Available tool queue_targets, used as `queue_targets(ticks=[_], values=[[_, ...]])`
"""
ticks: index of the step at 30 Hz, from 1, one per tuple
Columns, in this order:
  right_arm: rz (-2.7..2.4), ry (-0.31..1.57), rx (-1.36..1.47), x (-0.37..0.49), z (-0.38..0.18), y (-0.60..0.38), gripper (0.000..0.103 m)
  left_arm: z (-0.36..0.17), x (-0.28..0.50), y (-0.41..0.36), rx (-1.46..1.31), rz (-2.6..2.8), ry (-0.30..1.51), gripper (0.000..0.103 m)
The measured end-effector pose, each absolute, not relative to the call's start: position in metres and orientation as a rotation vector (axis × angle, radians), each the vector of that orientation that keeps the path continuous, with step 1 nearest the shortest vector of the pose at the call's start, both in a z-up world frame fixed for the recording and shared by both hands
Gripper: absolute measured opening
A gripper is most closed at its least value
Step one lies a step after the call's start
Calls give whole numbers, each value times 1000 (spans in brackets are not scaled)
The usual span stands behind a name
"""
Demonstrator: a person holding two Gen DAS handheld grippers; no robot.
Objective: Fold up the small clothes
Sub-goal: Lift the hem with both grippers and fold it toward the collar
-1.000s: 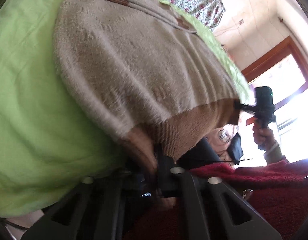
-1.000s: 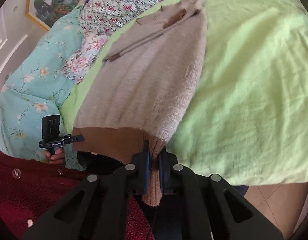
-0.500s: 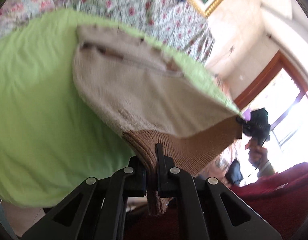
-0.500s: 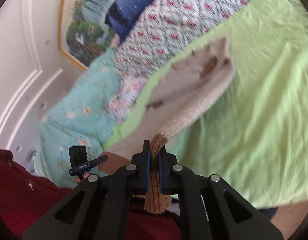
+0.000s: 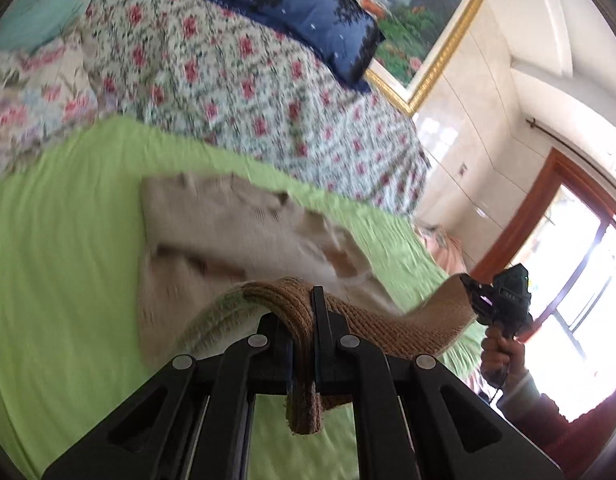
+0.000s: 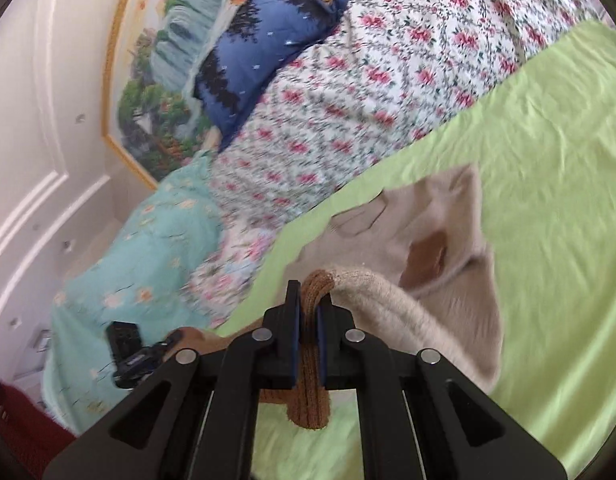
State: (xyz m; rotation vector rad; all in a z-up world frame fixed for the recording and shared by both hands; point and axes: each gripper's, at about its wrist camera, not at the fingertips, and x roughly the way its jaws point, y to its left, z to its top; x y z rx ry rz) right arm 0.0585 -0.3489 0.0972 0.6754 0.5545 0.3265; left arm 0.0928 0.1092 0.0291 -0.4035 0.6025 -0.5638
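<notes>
A small beige knit sweater (image 5: 236, 232) with a brown ribbed hem lies partly on the green sheet (image 5: 60, 280), its collar end away from me. My left gripper (image 5: 304, 320) is shut on one corner of the brown hem, which hangs down between the pads. My right gripper (image 6: 308, 312) is shut on the other hem corner. The hem is lifted above the sheet and stretched between both grippers. In the left wrist view the right gripper (image 5: 477, 300) shows at the right, held by a hand. The sweater (image 6: 439, 240) looks bunched toward its collar in the right wrist view.
A floral quilt (image 5: 236, 80) and a blue pillow (image 5: 308, 12) lie beyond the green sheet. A teal floral blanket (image 6: 148, 248) is at the left. A gold-framed painting (image 5: 423, 24) hangs on the wall; a bright window (image 5: 579, 300) is at the right.
Both grippers have risen and moved forward toward the collar, carrying the hem up off the sheet. The sweater, spread long before, now folds over itself.
</notes>
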Motion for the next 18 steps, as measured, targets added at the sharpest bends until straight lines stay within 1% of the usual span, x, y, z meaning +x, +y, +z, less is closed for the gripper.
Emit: queue_targets(ticks=[7,14,18], values=[[144,627,646,161,85,-370,8,37,192,106,-399,-484,604,5],[21,728,579,242,52,-381,8,4,294,106,-434,-404,690,5],[-38,794,585,269,18,-390,8,-21,339,101,-412,-364,746,5]])
